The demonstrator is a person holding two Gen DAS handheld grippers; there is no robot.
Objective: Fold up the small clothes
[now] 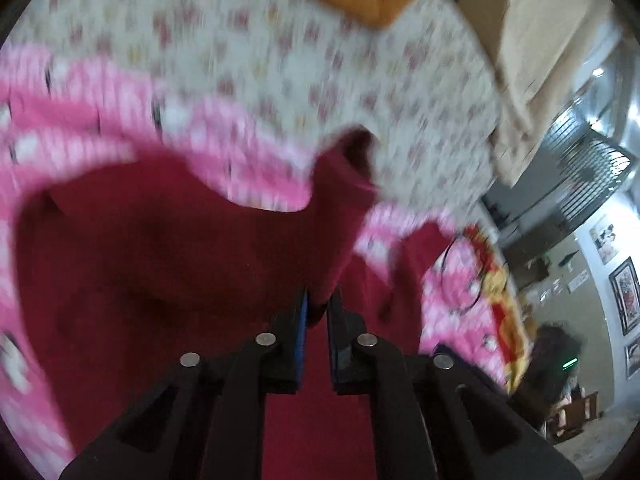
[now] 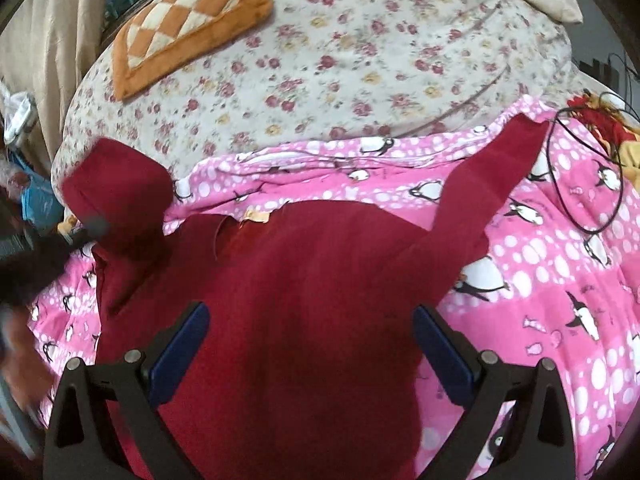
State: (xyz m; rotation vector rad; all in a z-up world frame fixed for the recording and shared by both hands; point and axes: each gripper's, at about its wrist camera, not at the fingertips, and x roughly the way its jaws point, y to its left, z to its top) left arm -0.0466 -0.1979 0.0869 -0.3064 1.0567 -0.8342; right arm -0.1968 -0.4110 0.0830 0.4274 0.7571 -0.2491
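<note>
A dark red long-sleeved top (image 2: 304, 280) lies on a pink penguin-print blanket (image 2: 560, 288) on the bed. Its right sleeve (image 2: 492, 184) stretches out flat. Its left sleeve (image 2: 116, 188) is lifted. My left gripper (image 1: 318, 304) is shut on that sleeve's red cloth (image 1: 336, 216) and holds it above the top; it shows blurred at the right wrist view's left edge (image 2: 86, 226). My right gripper (image 2: 310, 320) is open and empty, hovering over the body of the top.
A floral sheet (image 2: 360, 60) covers the far bed. An orange checked cushion (image 2: 188, 20) lies at its back left. A black cable loop (image 2: 588, 172) lies on the blanket at right. Beige curtains (image 1: 532, 60) hang beyond the bed.
</note>
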